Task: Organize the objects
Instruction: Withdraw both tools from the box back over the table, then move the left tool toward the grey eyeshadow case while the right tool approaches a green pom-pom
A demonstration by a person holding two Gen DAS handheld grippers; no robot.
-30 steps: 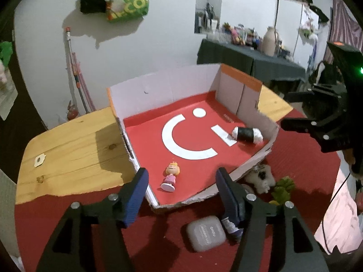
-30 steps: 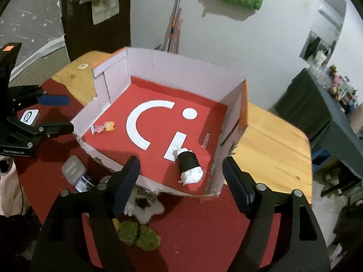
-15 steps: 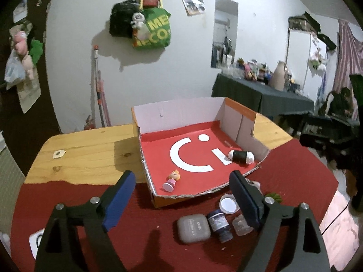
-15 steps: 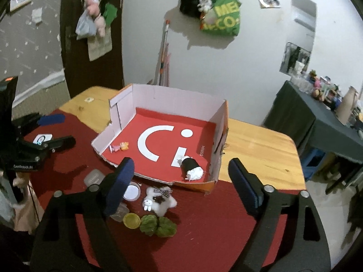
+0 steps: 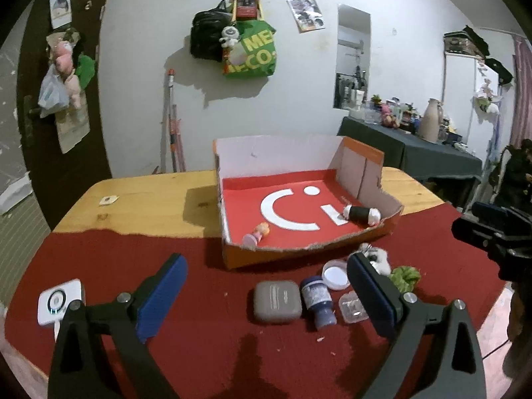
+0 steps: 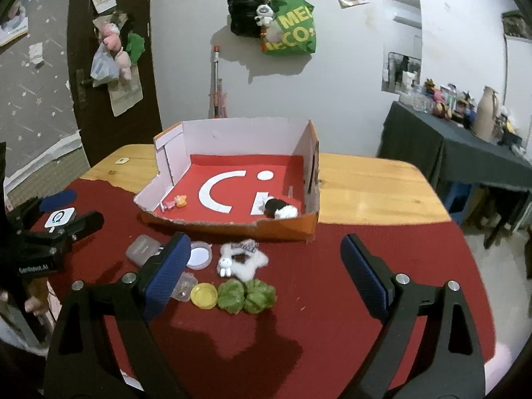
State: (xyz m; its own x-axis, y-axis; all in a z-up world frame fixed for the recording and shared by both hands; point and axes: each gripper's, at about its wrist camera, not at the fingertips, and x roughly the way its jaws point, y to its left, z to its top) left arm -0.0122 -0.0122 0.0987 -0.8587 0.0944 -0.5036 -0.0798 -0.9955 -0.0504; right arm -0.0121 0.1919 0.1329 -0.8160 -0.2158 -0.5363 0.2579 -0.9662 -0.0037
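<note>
Pulled back from the box (image 5: 309,212) with both grippers (image 5: 266,296) (image 6: 262,274) spread empty, jaws just widened; leftover trinkets (image 6: 246,296) lie just before the box, nearer the right.

A green bag (image 6: 288,35) on the far wall bore yellow letters reading "ME" above "ECO", partly hidden. The red floor of the cardboard box (image 5: 301,214) carried a large white "C" and "i". The left gripper's body showed "GenRobot.AI" in small white print.
</note>
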